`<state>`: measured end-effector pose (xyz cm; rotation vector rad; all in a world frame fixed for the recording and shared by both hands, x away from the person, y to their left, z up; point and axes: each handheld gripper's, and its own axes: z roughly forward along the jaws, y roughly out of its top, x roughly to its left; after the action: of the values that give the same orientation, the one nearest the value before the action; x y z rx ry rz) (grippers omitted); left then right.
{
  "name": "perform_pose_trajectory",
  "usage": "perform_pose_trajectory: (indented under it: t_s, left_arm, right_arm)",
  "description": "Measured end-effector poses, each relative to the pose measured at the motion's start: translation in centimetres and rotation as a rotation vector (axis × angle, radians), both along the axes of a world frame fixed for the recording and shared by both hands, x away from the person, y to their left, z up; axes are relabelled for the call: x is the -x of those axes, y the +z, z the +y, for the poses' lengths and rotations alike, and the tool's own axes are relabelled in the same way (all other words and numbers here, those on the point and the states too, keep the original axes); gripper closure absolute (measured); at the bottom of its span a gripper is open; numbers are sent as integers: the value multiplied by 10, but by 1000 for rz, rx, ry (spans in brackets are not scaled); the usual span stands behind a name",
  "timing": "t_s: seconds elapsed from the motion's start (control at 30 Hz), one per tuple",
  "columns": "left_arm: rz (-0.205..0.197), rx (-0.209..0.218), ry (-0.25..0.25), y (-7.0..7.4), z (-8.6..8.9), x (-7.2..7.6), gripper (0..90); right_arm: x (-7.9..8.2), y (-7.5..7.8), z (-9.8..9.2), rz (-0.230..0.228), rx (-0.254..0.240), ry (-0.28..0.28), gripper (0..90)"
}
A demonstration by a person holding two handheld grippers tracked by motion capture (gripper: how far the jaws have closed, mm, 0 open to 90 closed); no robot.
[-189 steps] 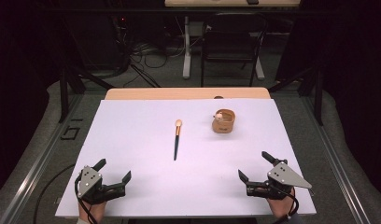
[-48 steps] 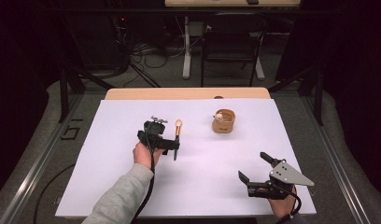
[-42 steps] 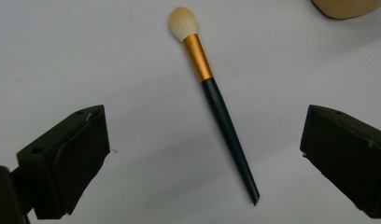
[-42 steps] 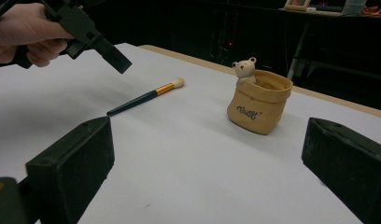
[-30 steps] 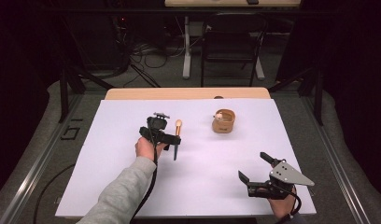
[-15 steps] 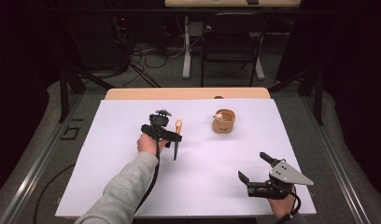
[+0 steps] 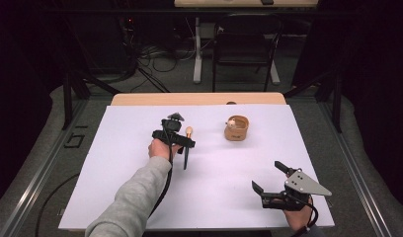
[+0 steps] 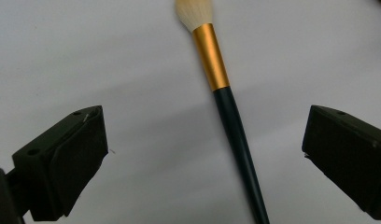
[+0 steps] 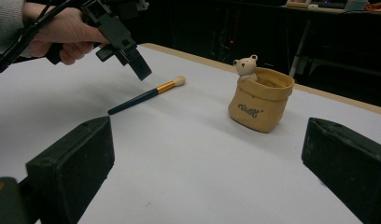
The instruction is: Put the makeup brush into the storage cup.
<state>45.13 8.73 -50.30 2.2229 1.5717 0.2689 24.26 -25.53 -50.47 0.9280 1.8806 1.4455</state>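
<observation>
The makeup brush (image 8: 228, 112) lies flat on the white table cover (image 7: 115, 163), a little left of the middle, its pale bristle head pointing to the far side and its dark handle running back toward the near edge; a gold ferrule joins the two. Just above it hangs the left gripper (image 7: 182, 143), jaws spread wide, one on either side of the handle and not touching it. I'd judge this is the reach before the pick-up: the next move calls for lowering until the jaws straddle the dark handle below the ferrule, then closing squarely so the thin handle doesn't roll out.

To the right and slightly farther off, well apart from the brush, stands a small tan sack-shaped pot (image 9: 259, 99) with a little bear figure (image 9: 246, 67) peeking over its rim. Dark script is printed on its front, too small for me to read. The right gripper (image 7: 270, 190) rests at the near right corner, jaws also wide, holding nothing.
</observation>
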Motion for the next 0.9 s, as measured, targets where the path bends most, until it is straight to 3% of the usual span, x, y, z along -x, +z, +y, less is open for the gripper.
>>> perform_pose_trajectory:
  t_s: [0.27,0.43,0.57,0.63,0.9]
  left_arm:
    - [60,-3,10,-2,-6,-9,24]
    - [105,-4,31,-8,-5,-13,128]
    - [113,-14,42,-11,-4,-15,188]
    - [115,-16,46,-12,-4,-16,265]
    - [122,-20,51,-15,-10,-20,362]
  right_arm:
    - [0,0,0,2,2,1,23]
    - [0,0,1,2,3,2,24]
    - [0,0,1,4,4,2,24]
    - [-1,0,1,3,6,3,26]
    - [-1,-1,2,-3,3,1,28]
